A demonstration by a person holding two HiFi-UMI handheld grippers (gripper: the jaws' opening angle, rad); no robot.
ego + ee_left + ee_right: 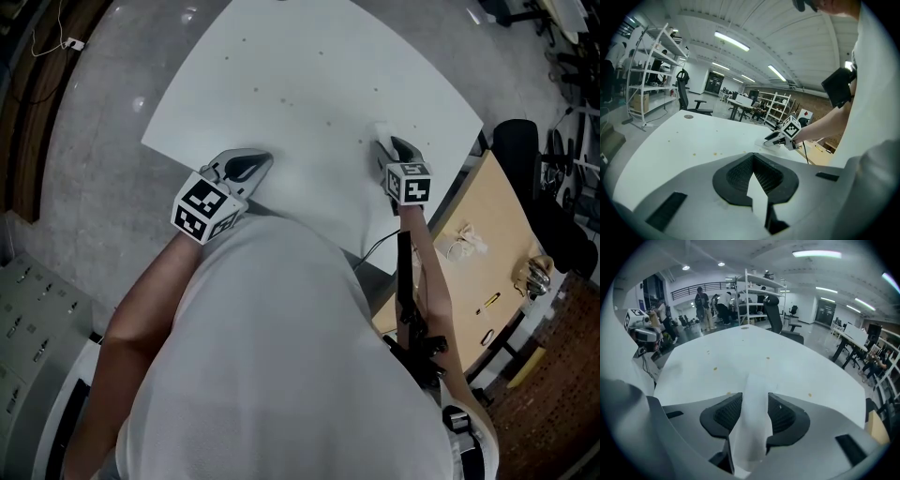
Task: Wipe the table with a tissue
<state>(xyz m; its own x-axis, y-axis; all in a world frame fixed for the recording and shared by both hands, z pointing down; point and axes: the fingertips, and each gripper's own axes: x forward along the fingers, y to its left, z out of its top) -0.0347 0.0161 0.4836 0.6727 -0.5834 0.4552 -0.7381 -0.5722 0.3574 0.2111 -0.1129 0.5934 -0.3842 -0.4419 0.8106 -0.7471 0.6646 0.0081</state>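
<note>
A white table [309, 84] carries several small brownish specks [715, 368]. My right gripper [394, 148] points down at the table's right part, near its edge. It is shut on a white tissue [750, 427], which fills the gap between the jaws and trails forward onto the tabletop. From the head view the tissue [382, 129] shows just beyond the fingertips. My left gripper [255, 164] hovers over the table's near edge, to the left. Its jaws [752, 180] meet at the tips with nothing between them. The left gripper view shows the right gripper [780, 137] low on the table.
A wooden desk [478, 244] with small items stands right of the table, next to a black chair [525, 150]. A cable hangs between table and desk. Behind the table are a shelving rack [651, 70], an office chair [776, 315] and several people [708, 305].
</note>
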